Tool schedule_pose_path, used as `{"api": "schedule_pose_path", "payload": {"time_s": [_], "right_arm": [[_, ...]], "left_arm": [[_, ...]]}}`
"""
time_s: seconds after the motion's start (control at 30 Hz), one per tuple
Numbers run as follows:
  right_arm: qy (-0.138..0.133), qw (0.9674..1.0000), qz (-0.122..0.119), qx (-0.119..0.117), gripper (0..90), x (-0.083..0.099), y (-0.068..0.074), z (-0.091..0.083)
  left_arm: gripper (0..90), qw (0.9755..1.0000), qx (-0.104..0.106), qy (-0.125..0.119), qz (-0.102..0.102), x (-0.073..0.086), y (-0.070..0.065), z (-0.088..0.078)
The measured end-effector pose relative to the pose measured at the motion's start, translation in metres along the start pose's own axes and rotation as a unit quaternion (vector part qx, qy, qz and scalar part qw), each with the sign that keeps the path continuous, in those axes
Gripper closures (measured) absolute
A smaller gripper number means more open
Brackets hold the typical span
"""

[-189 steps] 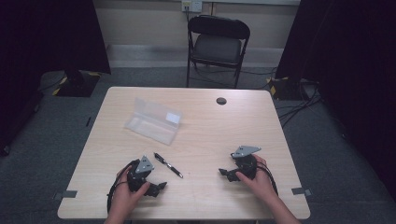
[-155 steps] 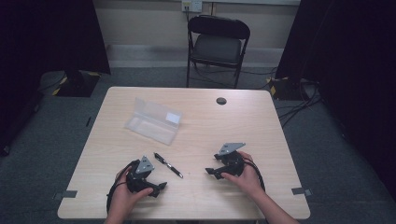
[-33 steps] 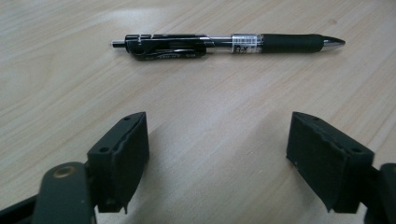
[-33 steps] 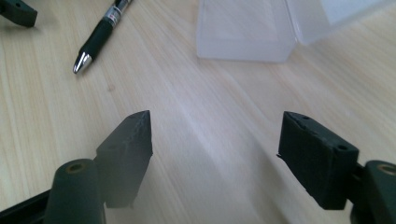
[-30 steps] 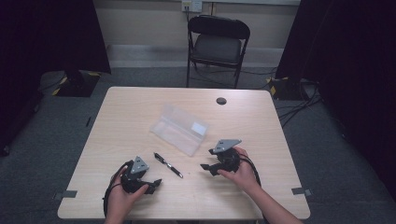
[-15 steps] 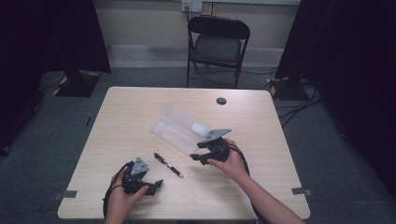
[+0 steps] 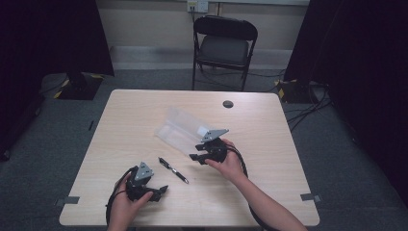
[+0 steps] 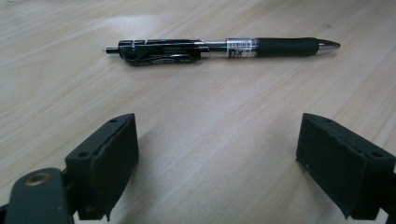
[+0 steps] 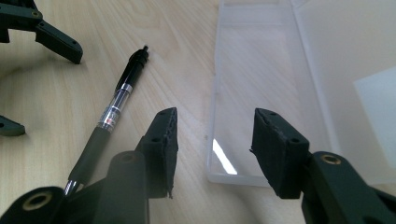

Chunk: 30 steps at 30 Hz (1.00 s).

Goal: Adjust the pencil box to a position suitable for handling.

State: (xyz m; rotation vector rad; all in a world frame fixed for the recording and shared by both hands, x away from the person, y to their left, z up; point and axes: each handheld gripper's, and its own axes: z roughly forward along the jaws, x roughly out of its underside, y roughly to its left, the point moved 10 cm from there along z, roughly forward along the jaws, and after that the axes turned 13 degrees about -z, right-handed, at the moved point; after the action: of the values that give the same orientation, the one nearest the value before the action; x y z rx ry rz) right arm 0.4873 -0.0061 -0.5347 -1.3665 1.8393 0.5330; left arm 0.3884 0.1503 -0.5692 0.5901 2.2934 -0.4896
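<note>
A black click pen (image 7: 173,170) lies on the wooden table (image 7: 274,139), between my two grippers. My left gripper (image 7: 161,190) rests near the front edge with its jaws wide open, and the pen (image 8: 219,46) lies crosswise just beyond its tips (image 8: 217,163). A clear plastic box (image 7: 183,131) sits open in the middle of the table. My right gripper (image 7: 196,158) is at the box's near end. Its jaws (image 9: 215,140) have just been closing and stand half open, straddling the box's (image 9: 261,93) left wall without pressing on it. The pen (image 9: 114,109) lies to their left.
The box's lid (image 9: 355,60) lies open to the right and carries a white label (image 9: 376,109). A small black disc (image 7: 228,104) sits near the table's far edge. A folding chair (image 7: 226,45) stands behind the table. Tape marks (image 7: 71,199) sit at the front corners.
The box went from the back left of the table to its middle. Over the last second my right gripper moved left to the box's near end with narrower jaws. The left gripper stayed put.
</note>
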Motion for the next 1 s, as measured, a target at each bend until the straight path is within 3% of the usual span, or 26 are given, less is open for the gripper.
{"api": "schedule_pose_path", "payload": {"time_s": [0.23,0.37,0.5,1.0], "right_arm": [[0.031,0.9991,-0.03,-0.003,70.9,0.006,0.006,0.014],[0.05,0.998,-0.037,-0.002,79.4,0.012,0.007,0.015],[0.05,0.9981,-0.037,0.0,88.0,0.015,0.003,0.01],[0.057,0.998,-0.027,-0.008,89.8,0.041,-0.007,-0.026]], "left_arm": [[12.7,1.0,0.0,0.0,0.0,0.0,0.0,0.0],[12.7,1.0,0.0,0.0,0.0,0.0,0.0,0.0],[12.8,1.0,0.0,0.0,0.0,0.0,0.0,0.0],[12.8,1.0,0.001,0.0,0.0,0.0,0.0,0.0]]}}
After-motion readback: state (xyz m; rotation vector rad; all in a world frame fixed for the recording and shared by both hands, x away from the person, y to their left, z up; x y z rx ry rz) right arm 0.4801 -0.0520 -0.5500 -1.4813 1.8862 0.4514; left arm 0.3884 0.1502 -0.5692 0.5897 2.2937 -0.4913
